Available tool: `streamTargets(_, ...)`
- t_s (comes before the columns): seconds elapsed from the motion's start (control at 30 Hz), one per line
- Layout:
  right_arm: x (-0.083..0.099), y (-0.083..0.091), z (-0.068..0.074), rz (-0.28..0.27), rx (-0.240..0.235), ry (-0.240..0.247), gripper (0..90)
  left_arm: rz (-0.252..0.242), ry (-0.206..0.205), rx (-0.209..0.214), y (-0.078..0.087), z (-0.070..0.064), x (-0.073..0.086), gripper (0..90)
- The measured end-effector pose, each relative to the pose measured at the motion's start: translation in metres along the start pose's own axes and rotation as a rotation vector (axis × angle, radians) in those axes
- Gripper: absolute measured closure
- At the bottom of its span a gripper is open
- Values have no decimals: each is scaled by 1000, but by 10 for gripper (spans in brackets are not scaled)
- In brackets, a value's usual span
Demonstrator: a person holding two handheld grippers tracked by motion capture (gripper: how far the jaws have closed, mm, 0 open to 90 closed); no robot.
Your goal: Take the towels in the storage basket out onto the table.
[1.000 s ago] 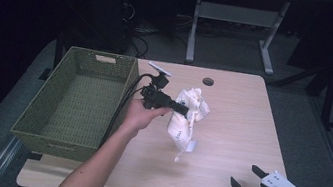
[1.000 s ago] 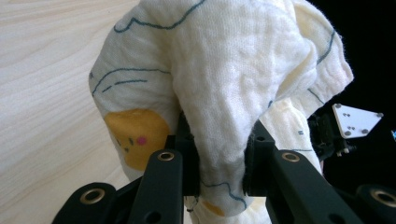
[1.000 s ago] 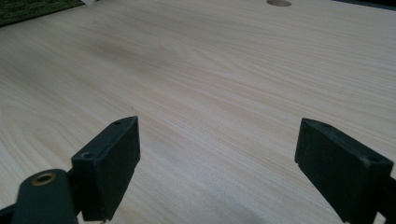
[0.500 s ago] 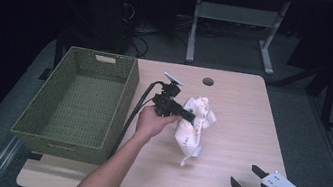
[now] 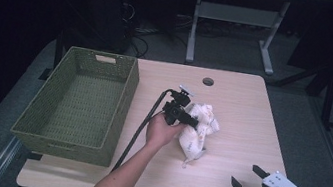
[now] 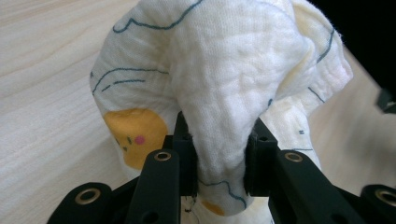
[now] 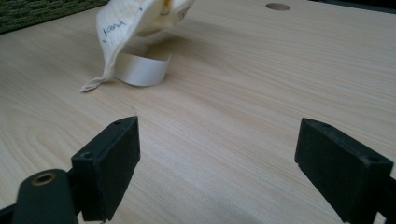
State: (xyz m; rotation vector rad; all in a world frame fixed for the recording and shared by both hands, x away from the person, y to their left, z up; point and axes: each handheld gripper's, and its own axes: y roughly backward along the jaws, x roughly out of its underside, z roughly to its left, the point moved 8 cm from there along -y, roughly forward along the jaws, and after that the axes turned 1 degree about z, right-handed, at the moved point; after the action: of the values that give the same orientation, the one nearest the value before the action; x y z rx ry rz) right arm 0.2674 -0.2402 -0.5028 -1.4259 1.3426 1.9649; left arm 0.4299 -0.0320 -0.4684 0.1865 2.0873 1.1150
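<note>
White printed cloth (image 6: 224, 93) pinched in left gripper (image 5: 185, 119) fingers at bench (image 5: 235, 94) centre; right gripper (image 5: 254, 181) fingers wide, near front right corner.

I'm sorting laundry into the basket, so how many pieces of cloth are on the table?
1: a crumpled white cloth with yellow patches mid-table, pinched in the left claw, right of the green woven basket. Folds could hide another.

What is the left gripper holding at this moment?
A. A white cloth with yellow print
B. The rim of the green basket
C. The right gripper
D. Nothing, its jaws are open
A: in the left gripper view, the left gripper has its jaws shut on a fold of the white cloth, beside the green basket.
</note>
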Motion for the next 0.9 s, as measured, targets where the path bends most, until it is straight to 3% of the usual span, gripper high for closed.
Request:
streamTargets(0.27,0,0,1,2,-1,-3,136,5,-72,-145,-11,4,7,674)
streamTargets(0.43,-1,0,0,-4,0,1,136,18,-88,-193,-19,5,10,674)
streamTargets(0.57,-1,0,0,-3,-2,3,137,21,-75,-176,-25,3,11,659)
streamTargets(0.9,-1,1,1,-4,-4,0,136,13,-96,-208,-30,2,13,547)
